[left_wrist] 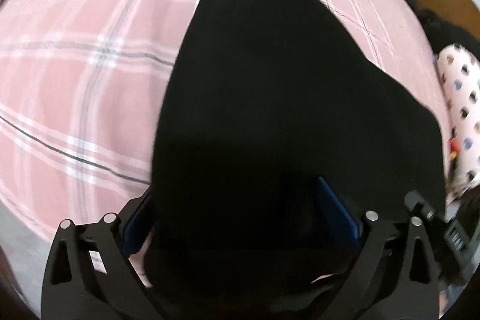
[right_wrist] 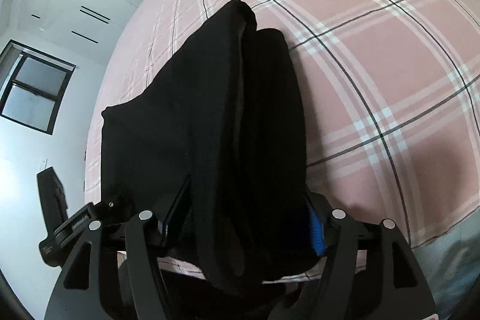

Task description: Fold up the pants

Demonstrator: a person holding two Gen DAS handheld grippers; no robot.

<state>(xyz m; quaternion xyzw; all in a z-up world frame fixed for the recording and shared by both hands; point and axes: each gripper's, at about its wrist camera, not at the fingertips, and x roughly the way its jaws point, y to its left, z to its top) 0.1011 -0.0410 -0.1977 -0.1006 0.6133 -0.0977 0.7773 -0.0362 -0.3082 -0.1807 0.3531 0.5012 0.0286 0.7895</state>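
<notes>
The black pants [left_wrist: 285, 86] run lengthwise straight ahead of both grippers across the pink plaid bedspread [left_wrist: 75, 65]. The left gripper [left_wrist: 240, 218] and right gripper [right_wrist: 243, 218] each straddle the near end with 2 spread fingers, equally near. Dark cloth hides the fingertips, so whether either is actually pinching is probably undecidable.

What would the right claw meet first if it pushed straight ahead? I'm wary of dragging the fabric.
The black pants: the right claw already has them bunched between its fingers. Beyond them lies the pink plaid bedspread, though depth is hard to judge.
</notes>
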